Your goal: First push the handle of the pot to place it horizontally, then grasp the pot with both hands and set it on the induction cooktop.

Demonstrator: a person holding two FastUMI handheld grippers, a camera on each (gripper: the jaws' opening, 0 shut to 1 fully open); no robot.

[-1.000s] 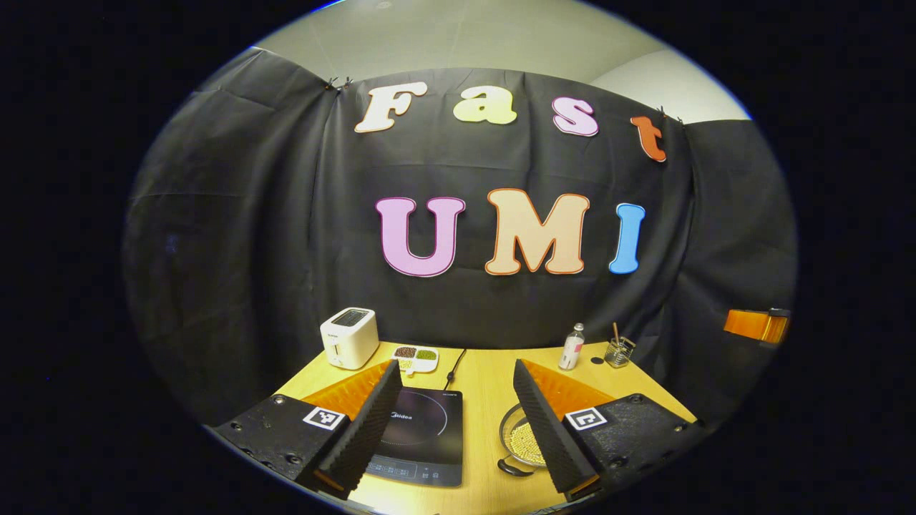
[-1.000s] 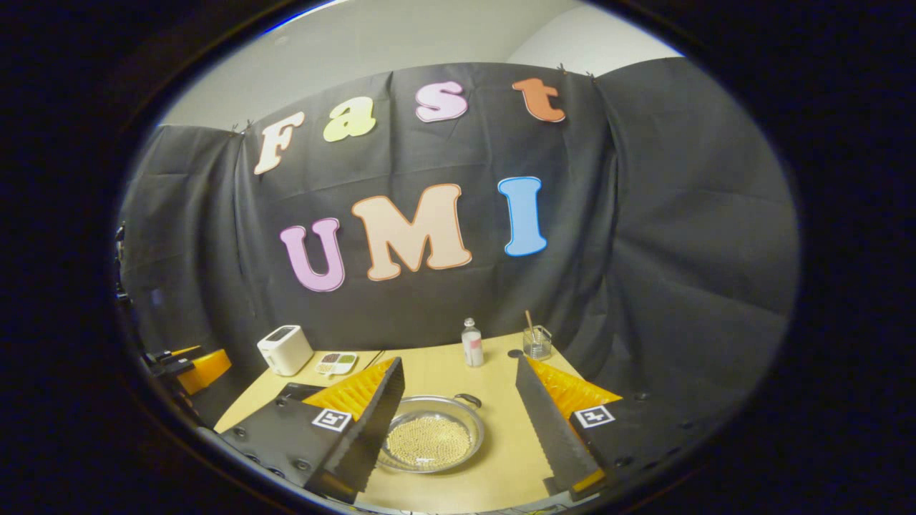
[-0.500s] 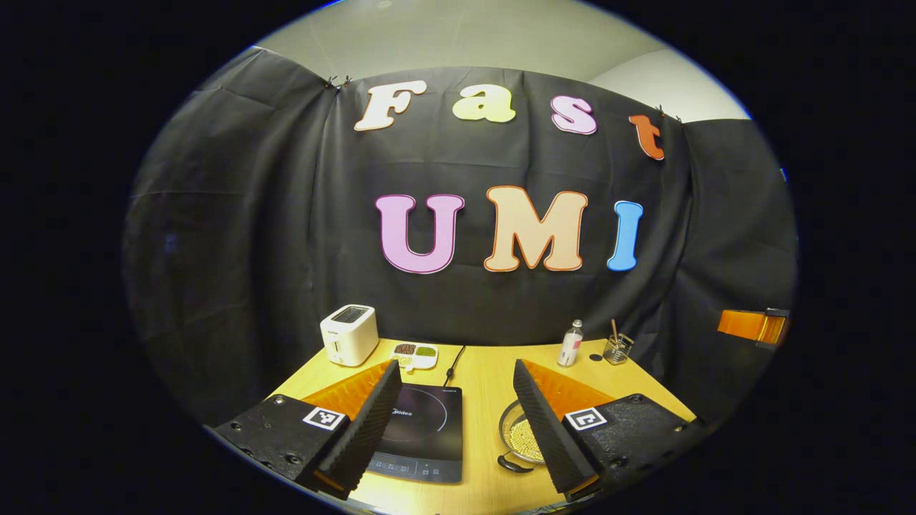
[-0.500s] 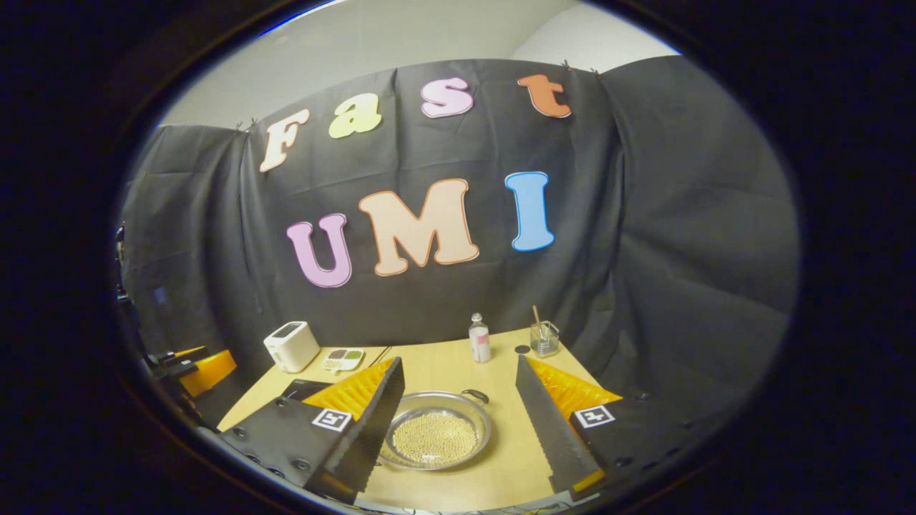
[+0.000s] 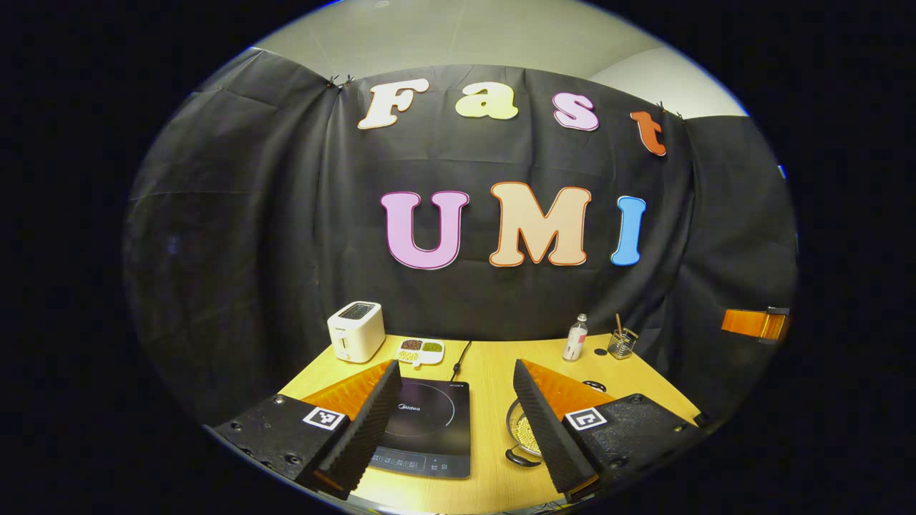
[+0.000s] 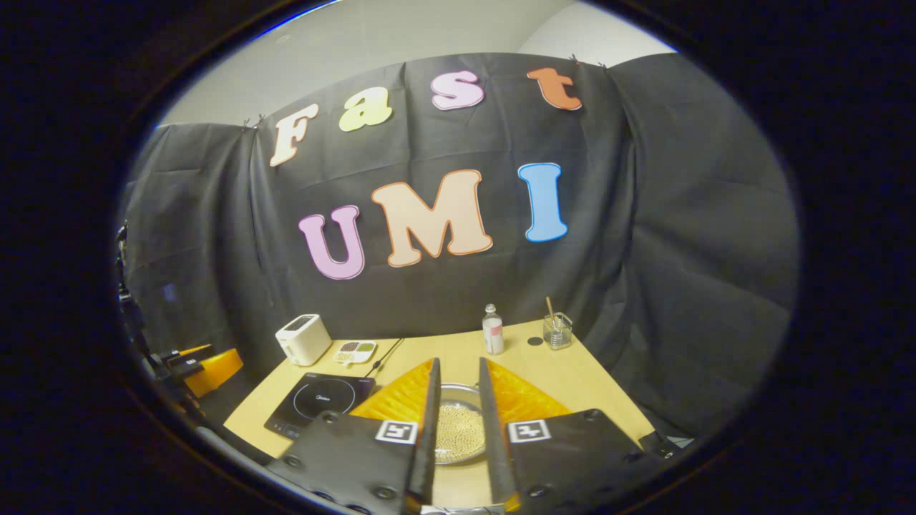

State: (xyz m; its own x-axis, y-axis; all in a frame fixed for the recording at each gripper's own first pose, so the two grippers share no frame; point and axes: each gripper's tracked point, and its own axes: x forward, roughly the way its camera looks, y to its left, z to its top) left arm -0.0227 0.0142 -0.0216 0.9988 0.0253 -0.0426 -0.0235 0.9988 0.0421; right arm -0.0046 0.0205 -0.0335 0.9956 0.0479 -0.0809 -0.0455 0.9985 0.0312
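The pot (image 6: 458,429) lies just ahead of the right hand-held gripper (image 6: 458,436) (fingers narrowed, apparently empty); the left hand-held gripper (image 5: 452,422) gapes wide.

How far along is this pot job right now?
Barely begun, by the look of it. The pot, holding small pale beads, sits on the table beside the induction cooktop, not on it. The right gripper has its fingers narrowed with nothing between them, perhaps ready to push the handle. The left gripper hangs open. Straightening the handle, the two-handed grasp and the lift remain.
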